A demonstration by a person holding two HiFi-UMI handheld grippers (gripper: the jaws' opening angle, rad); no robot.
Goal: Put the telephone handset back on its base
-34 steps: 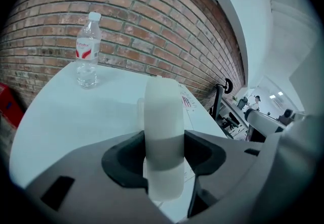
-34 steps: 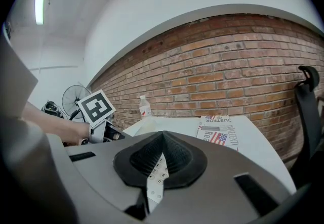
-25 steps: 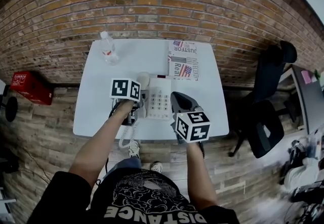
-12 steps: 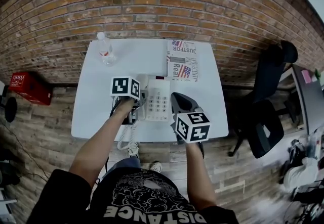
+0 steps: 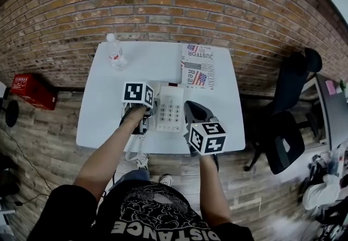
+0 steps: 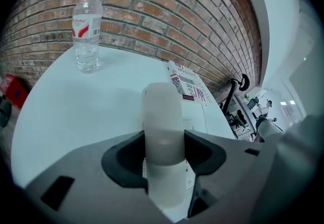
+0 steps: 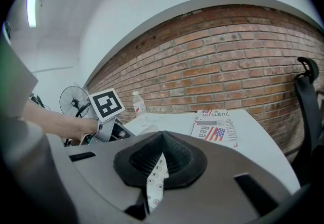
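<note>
Two claws: left claw (image 6: 163, 153) tight on white handset (image 6: 162, 117), right claw (image 7: 161, 163) pressed together, empty; newspaper (image 7: 218, 128) lettered "JUSTFOR".

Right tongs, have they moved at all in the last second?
No. The right tongs stay in the same spot, just off the right edge of the phone base.

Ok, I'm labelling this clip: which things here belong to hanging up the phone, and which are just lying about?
Part of the job: handset, clamped in the left gripper; telephone base.
Just lying about: water bottle; newspaper; red box on the floor; black chair.
</note>
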